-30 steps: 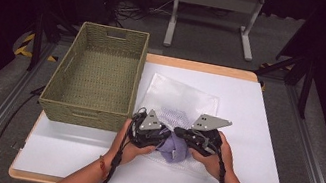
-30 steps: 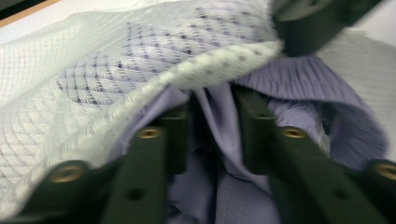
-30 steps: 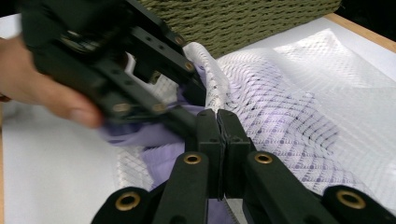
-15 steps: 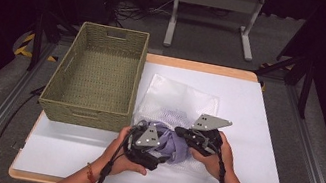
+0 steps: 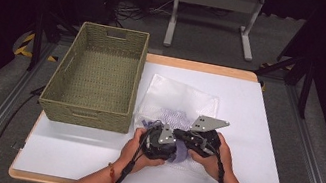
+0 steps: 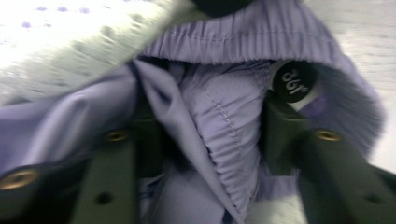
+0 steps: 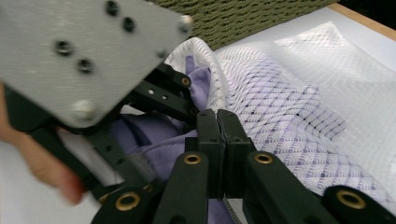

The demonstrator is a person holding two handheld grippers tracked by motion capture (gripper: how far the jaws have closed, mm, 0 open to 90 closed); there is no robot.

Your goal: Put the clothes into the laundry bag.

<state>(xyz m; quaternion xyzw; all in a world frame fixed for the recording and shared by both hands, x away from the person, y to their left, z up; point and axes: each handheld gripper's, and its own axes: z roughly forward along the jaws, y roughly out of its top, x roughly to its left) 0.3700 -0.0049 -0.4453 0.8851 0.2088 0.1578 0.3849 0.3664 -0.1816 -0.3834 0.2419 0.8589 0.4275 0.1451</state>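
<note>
Left gripper (image 5: pixel 164 148) sits at 6 o'clock of the white mesh laundry bag (image 5: pixel 180 99), jaws half-wide; they've just been closing, w/ bunched lilac garment (image 6: pixel 224 121) between them, pads look pressed into the cloth. Right gripper (image 5: pixel 193 138), just beside at 3 o'clock, jaws fully closed, prob. pinching the bag's mesh edge (image 7: pixel 243 84) — can't confirm the bite. Garment lies at bag mouth, near table's front centre, partly inside. Bag's long axis runs toward 12 o'clock, so garment must go fwd; left is the nearer hand. Wicker basket (image 5: pixel 92 109) sits at 10 o'clock.
</note>
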